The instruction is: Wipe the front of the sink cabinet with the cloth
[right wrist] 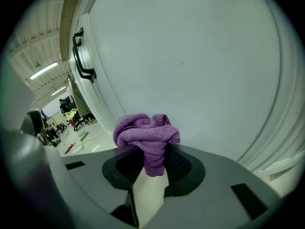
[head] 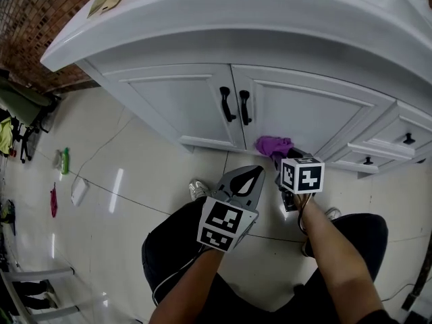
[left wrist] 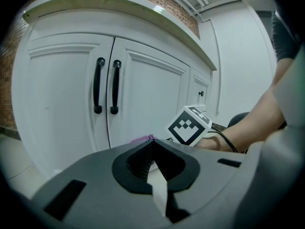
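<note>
My right gripper (right wrist: 153, 149) is shut on a bunched purple cloth (right wrist: 145, 135), which sits close against the white right door (right wrist: 190, 70) of the sink cabinet. In the head view the cloth (head: 273, 145) is low on that right door (head: 304, 117), just ahead of the right gripper (head: 282, 160). My left gripper (head: 251, 174) hangs to the left of it, away from the cabinet, shut with nothing between its jaws. From the left gripper view the left gripper (left wrist: 151, 144) faces both doors with their black handles (left wrist: 106, 86); a sliver of the cloth (left wrist: 142, 139) shows.
Drawers with black knobs (head: 408, 138) stand right of the doors. The white countertop (head: 223, 19) overhangs the cabinet. My knees and shoes (head: 198, 189) are on the tiled floor. Small items (head: 64, 160) lie far left near a brick wall.
</note>
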A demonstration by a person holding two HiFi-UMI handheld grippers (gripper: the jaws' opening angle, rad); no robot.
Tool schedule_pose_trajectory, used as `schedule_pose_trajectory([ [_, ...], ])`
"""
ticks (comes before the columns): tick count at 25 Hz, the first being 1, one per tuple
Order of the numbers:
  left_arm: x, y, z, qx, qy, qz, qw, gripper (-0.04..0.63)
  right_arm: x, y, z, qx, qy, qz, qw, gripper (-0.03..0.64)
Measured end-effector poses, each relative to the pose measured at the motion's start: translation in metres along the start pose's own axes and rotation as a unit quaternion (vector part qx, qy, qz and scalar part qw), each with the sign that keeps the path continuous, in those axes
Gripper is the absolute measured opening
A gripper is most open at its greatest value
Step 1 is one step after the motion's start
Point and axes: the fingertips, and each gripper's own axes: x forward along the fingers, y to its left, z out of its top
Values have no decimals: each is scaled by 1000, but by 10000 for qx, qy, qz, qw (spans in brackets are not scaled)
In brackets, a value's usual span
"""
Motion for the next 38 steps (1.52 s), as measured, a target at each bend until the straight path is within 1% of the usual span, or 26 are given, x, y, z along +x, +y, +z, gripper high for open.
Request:
schedule_pose_trajectory([
  [6,26,-32,4,6,15,-238,9997,3,-35,-51,-8,106,-78,-402,9991,115],
  [10,43,-58,7,29,37,-439,9990,3,-60,-89,-15,265,-126,-692,9972,115],
  [13,53,-72,6,56,93,-529,9985,3,-73,-107,-20,341,-138,-783,9963,115],
  [19,62,-79,7,33,90,-539,9985,3,-97,-140,-38,709,-156,-1203,9901,115],
  [21,63,-77,3,-12,125,-530,9985,3,-97,-141,-44,862,-107,-1238,9885,115],
  [23,62,-71,-5,-88,183,-487,9986,3,-90,-129,-48,842,-37,-1142,9899,115],
  [26,57,-57,-10,-173,199,-372,9990,3,-68,-93,-50,573,104,-774,9953,115],
  [28,50,-45,-15,-232,202,-265,9992,3,-52,-67,-55,521,209,-512,9971,115],
  [31,40,-25,-23,-367,202,-97,9991,3,-29,-34,-58,502,307,-192,9981,115],
  [35,25,1,-31,-486,187,90,9986,3,3,0,-51,273,400,187,9987,115],
  [38,16,19,-38,-523,223,199,9982,3,28,20,-44,108,425,389,9983,115],
])
